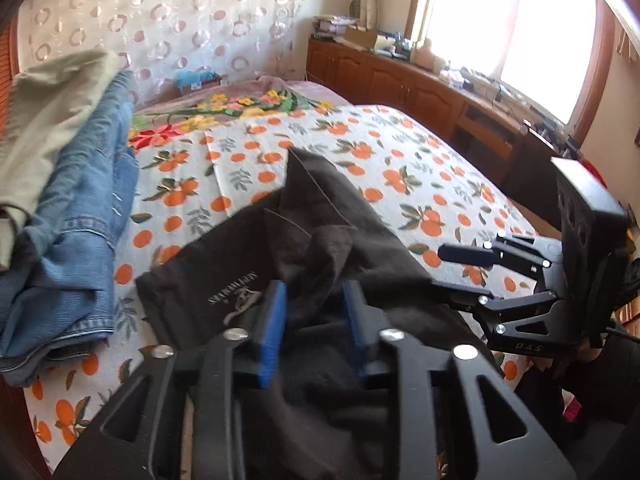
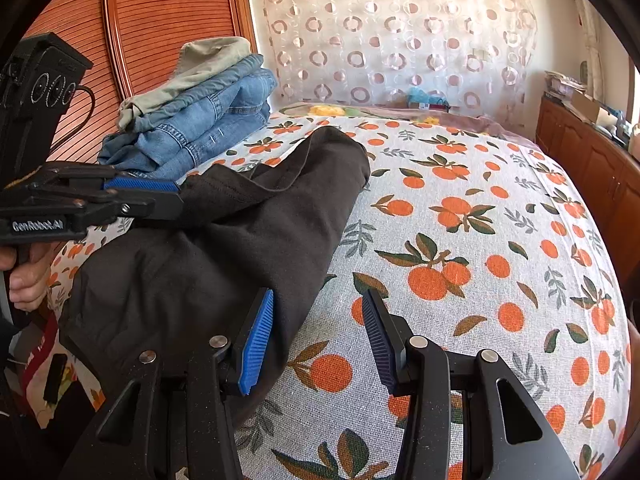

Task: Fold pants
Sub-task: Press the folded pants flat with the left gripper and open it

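Dark brown pants (image 1: 224, 280) lie partly folded on the bed, a pale logo showing on one panel; they also show in the right wrist view (image 2: 240, 240). My left gripper (image 1: 316, 320) hovers just over a bunched ridge of the cloth. Its blue pads (image 1: 276, 328) stand apart and press on nothing. From the side the left gripper (image 2: 180, 196) has its tips at the pants' upper fold. My right gripper (image 2: 318, 340) is open at the pants' right edge, one pad over cloth and the other over the sheet. It also shows as the right gripper (image 1: 460, 276), empty.
A stack of folded jeans (image 1: 80, 220) topped by khaki pants sits at the bed's left, near the wooden headboard (image 2: 160, 20). The orange-print bedsheet (image 2: 480, 240) stretches to the right. A wooden cabinet (image 1: 420, 80) runs under the window. A person's hand (image 2: 24, 276) holds the left gripper's handle.
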Tool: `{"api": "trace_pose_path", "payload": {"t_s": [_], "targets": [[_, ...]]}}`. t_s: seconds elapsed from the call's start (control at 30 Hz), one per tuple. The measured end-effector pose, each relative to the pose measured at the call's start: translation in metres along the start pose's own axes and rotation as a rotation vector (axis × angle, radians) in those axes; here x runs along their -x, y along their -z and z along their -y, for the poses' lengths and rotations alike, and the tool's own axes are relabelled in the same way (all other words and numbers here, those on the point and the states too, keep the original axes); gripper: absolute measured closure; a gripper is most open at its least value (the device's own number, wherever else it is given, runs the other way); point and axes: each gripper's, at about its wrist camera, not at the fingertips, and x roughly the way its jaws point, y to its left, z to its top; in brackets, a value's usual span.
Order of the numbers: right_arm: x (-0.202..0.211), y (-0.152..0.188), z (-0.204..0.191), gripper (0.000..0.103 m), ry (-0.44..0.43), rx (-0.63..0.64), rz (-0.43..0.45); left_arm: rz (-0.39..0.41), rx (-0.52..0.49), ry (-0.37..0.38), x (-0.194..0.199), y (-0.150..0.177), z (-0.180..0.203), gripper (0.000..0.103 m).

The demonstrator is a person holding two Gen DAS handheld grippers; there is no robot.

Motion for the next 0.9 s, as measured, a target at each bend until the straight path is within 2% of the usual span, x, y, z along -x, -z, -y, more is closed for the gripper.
{"api": "trace_pose_path", "payload": {"t_s": [0.07,0.23,0.47,0.67,0.9], "targets": [[0.0,0.0,0.0,0.056,0.001,0.0,0.0,0.029,0.019,-0.006,0.006,-0.002,-0.007,0.058],[0.0,0.0,0.0,0.056,0.0,-0.001,-0.001,0.052,0.048,-0.029,-0.002,-0.013,-0.023,0.058],[0.0,0.001,0.0,0.056,-0.001,0.0,0.003,-0.042,0.033,-0.032,-0.037,-0.003,-0.017,0.058],[0.0,0.003,0.0,0.056,0.0,0.001,0.008,-0.054,0.001,-0.016,-0.031,0.013,-0.001,0.058],[0.001,0.003,0.0,0.056,-0.001,0.002,0.007,-0.07,-0.032,-0.036,-0.034,0.017,0.008,0.058]]}}
